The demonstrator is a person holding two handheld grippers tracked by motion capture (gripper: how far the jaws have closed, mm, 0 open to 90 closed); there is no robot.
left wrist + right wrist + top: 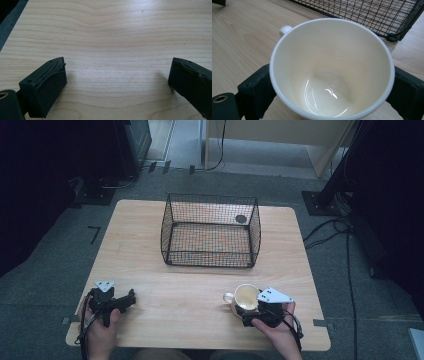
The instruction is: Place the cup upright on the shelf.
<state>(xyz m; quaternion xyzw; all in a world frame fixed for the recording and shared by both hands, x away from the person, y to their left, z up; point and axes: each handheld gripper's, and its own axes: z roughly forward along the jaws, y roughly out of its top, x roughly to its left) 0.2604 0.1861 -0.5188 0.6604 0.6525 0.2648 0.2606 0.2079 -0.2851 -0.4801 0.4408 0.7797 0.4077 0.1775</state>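
Observation:
A cream cup (246,296) stands upright on the wooden table (180,285) at the front right, its handle pointing left. My right gripper (246,307) reaches around it from the near side. In the right gripper view the cup (332,62) sits between the two black jaws, which stand wide apart on either side of it, and my right gripper (332,83) looks open. The cup is bare inside. My left gripper (128,299) rests at the front left, open over bare wood (117,75) with nothing between its jaws.
A black wire basket (210,227) stands open-topped at the middle back of the table, and its near corner (392,35) lies just beyond the cup. A small dark disc (241,219) shows at the basket's back right. Cables and dark stands lie on the floor around the table.

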